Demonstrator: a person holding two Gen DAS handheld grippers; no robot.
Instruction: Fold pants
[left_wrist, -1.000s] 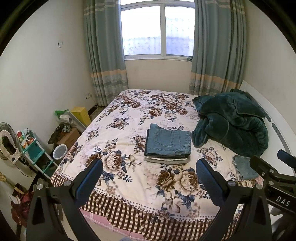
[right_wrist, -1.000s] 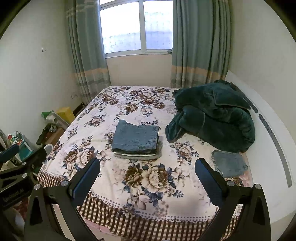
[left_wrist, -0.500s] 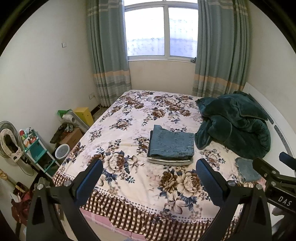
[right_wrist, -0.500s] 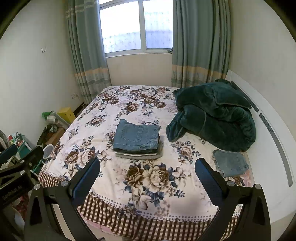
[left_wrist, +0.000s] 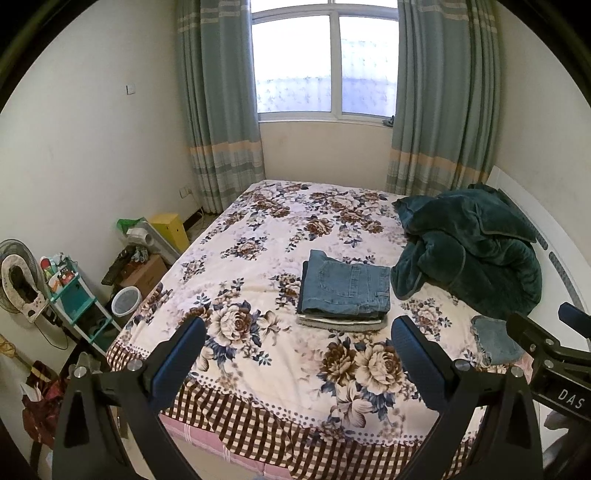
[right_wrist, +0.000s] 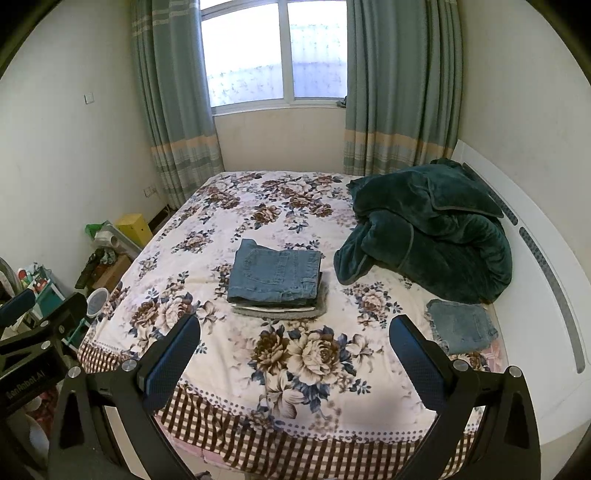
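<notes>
Folded blue jeans (left_wrist: 345, 286) (right_wrist: 275, 273) lie on top of a small stack of folded clothes in the middle of the floral bed (left_wrist: 258, 258) (right_wrist: 221, 229). A smaller folded denim piece (left_wrist: 495, 338) (right_wrist: 460, 325) rests near the bed's right front corner. My left gripper (left_wrist: 299, 354) hangs open before the foot of the bed, well short of the stack, nothing between its fingers. My right gripper (right_wrist: 295, 354) is open too, level with it and equally far back. Each gripper shows at the edge of the other's view.
A rumpled dark green blanket (left_wrist: 469, 247) (right_wrist: 428, 225) fills the bed's right side against the white headboard (right_wrist: 546, 266). Left of the bed the floor holds a teal shelf (left_wrist: 74, 295), a bin (left_wrist: 125, 301), boxes and a fan (left_wrist: 18, 277). Curtained window (left_wrist: 325, 62) behind.
Both grippers have drawn back and risen a little from the bed, so the stack and bed look smaller and farther. Both stayed open; the clothes have not moved.
</notes>
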